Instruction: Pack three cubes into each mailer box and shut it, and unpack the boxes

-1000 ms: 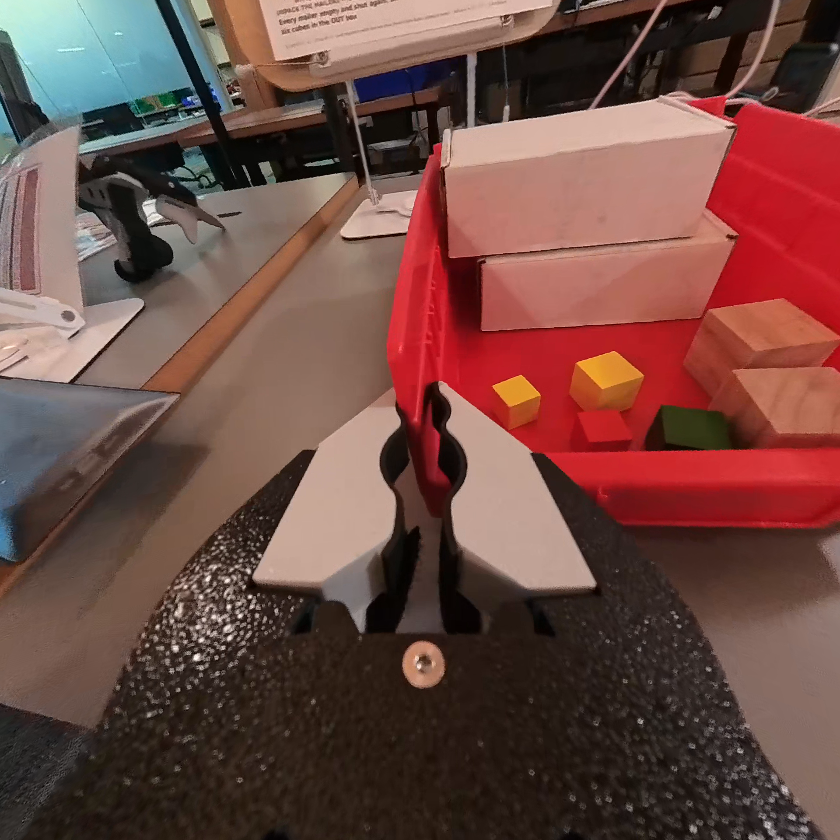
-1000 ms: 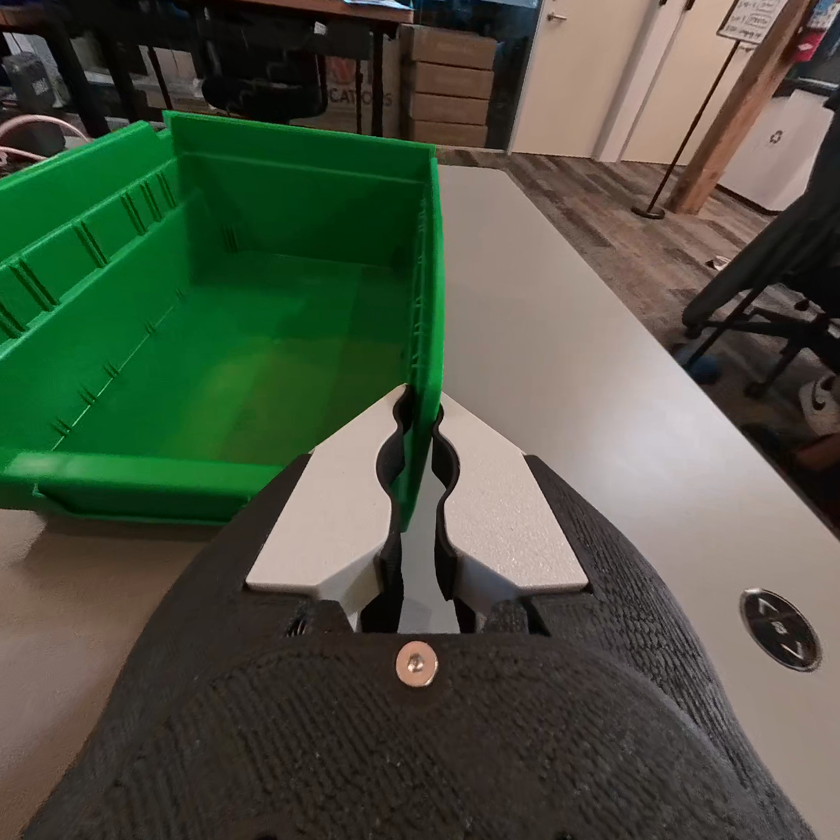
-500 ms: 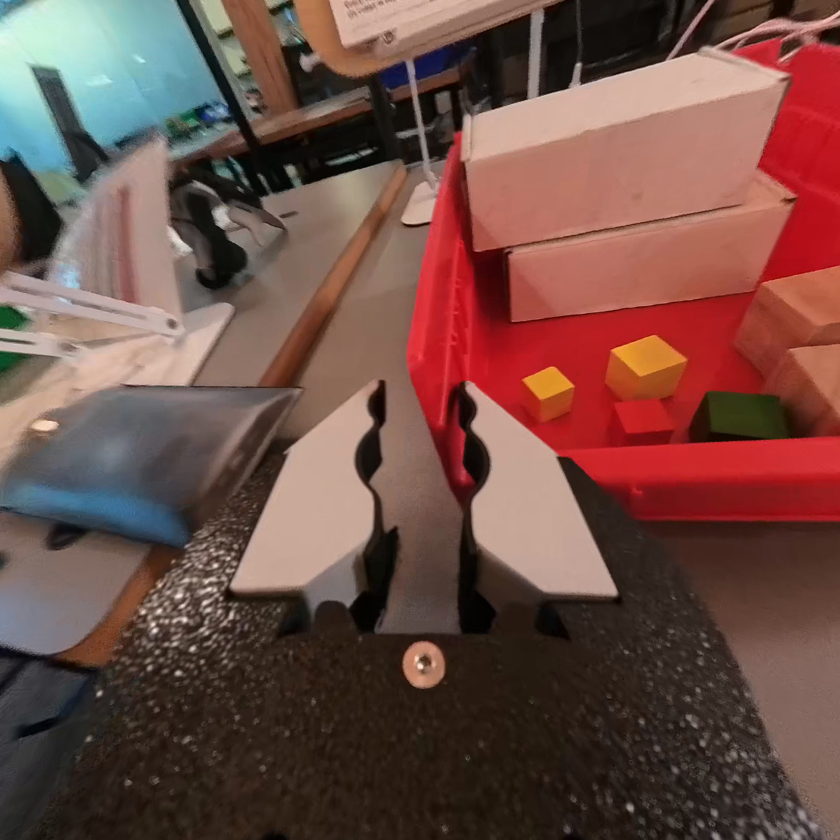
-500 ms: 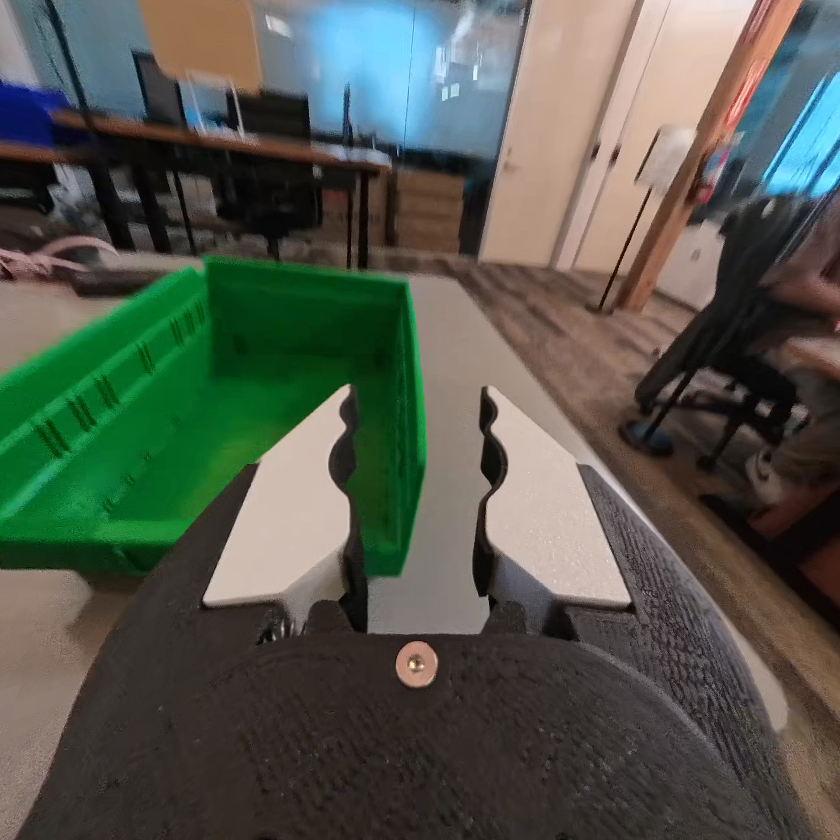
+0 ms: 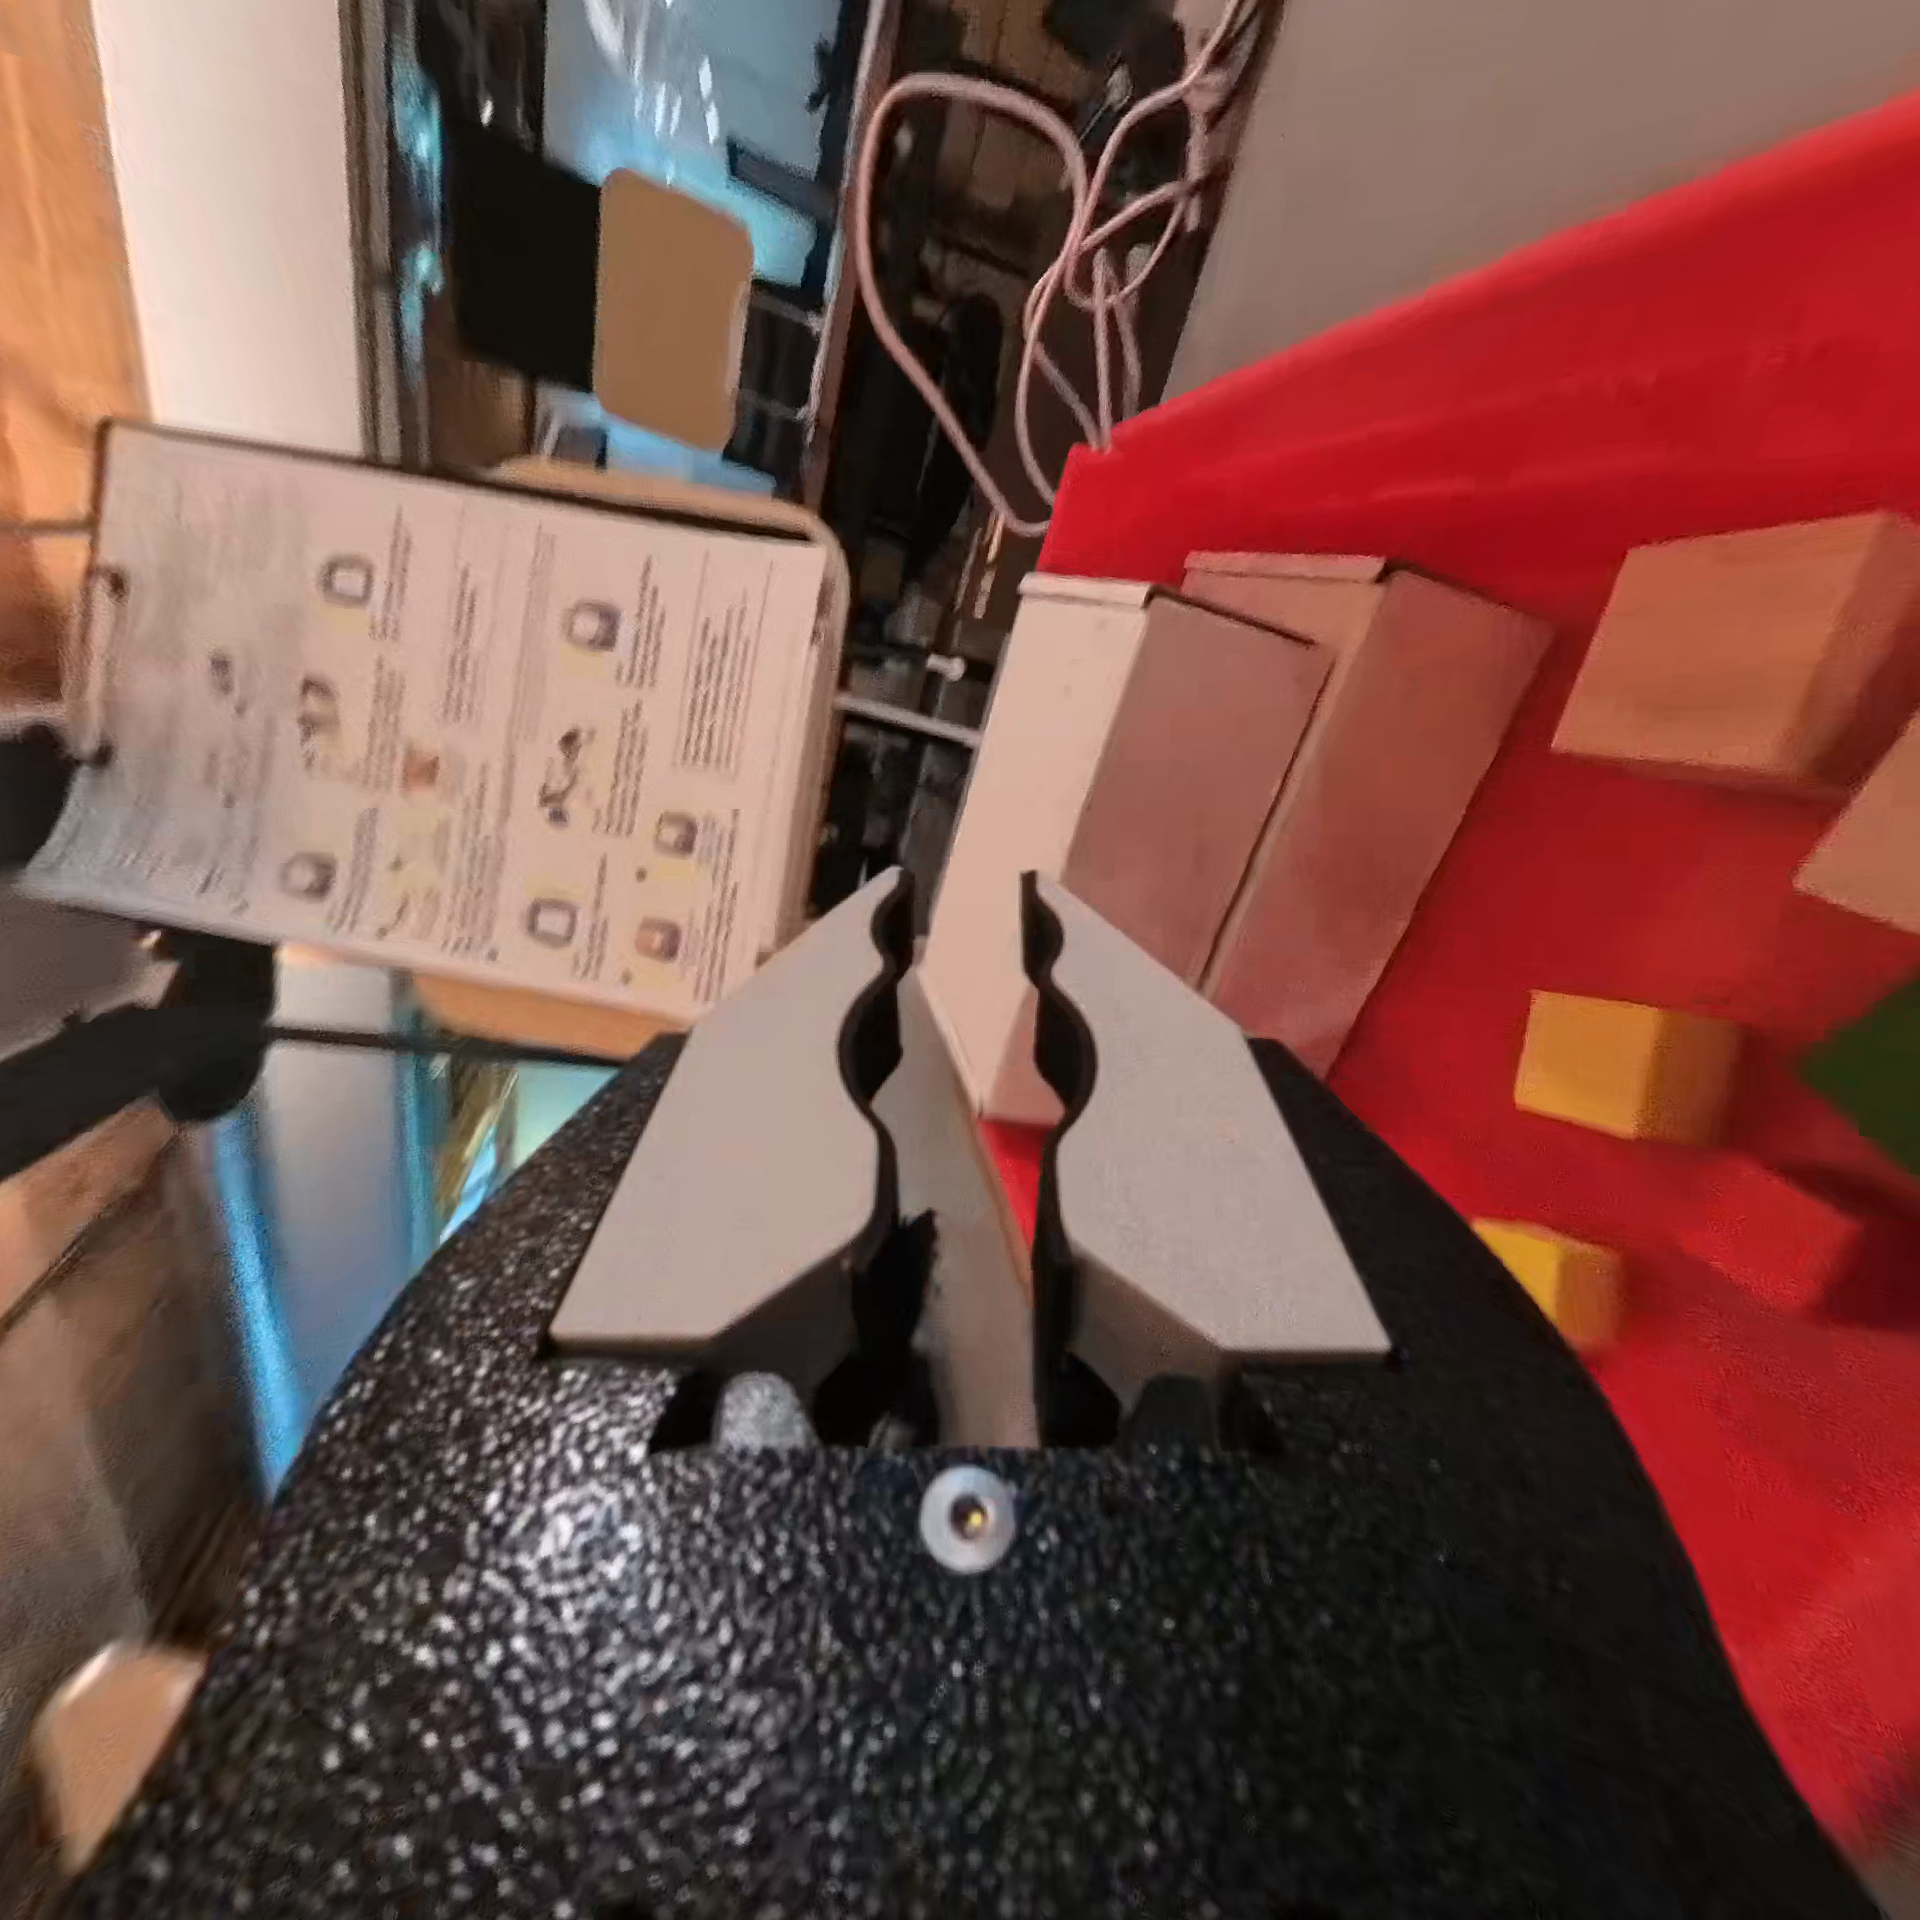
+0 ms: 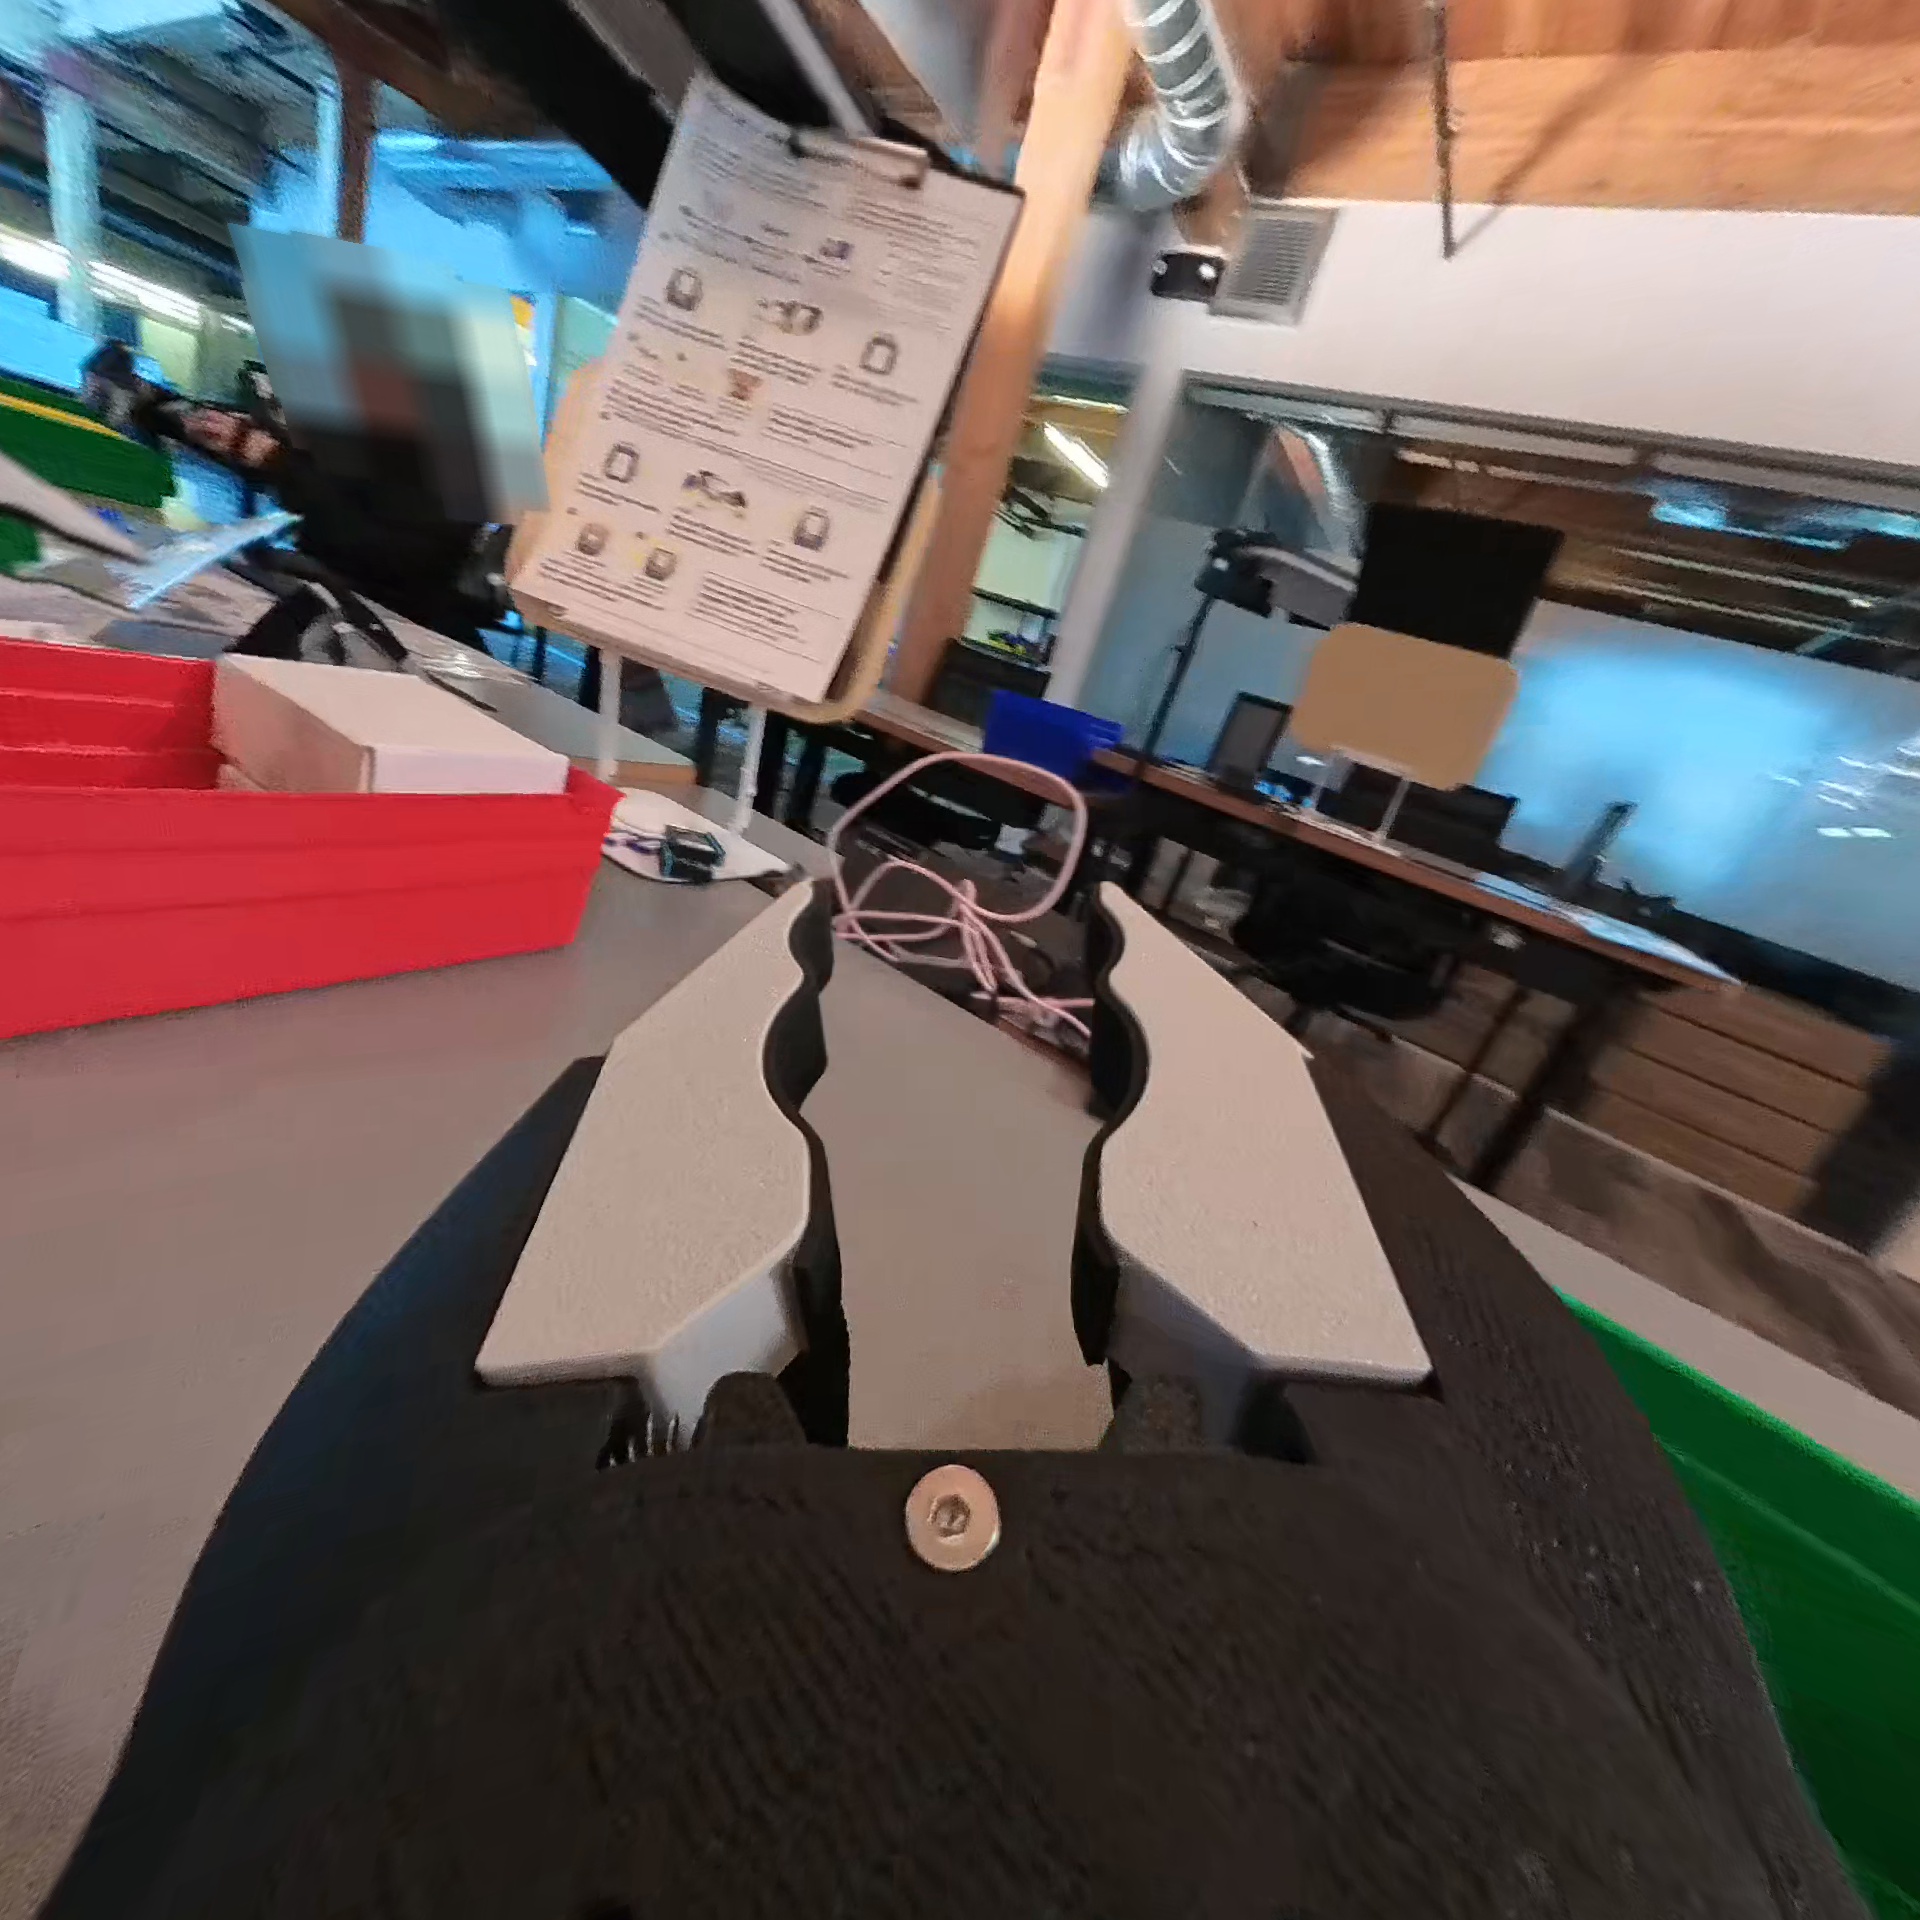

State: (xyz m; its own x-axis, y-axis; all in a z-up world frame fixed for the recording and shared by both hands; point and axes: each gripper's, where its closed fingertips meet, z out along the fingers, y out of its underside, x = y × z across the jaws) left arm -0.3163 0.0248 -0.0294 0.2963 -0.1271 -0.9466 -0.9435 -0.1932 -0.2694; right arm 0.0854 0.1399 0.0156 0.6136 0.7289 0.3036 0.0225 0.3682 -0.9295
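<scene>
Only print in view: instruction sheet (image 6: 769,416) w/ small pics on a clipboard stand, far left of centre; too blurred to read. Same sheet (image 5: 447,769) in left wrist view.

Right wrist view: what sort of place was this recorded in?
Most likely a shared workshop or lab in an office space. Long desks with screens and chairs fill the background, an instruction sheet on a clipboard stand faces the worktable, and exposed wooden beams and a duct run overhead.

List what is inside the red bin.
In the red bin: two stacked white mailer boxes, wooden blocks, two yellow cubes, a green cube. The boxes are shut, their contents hidden.
</scene>
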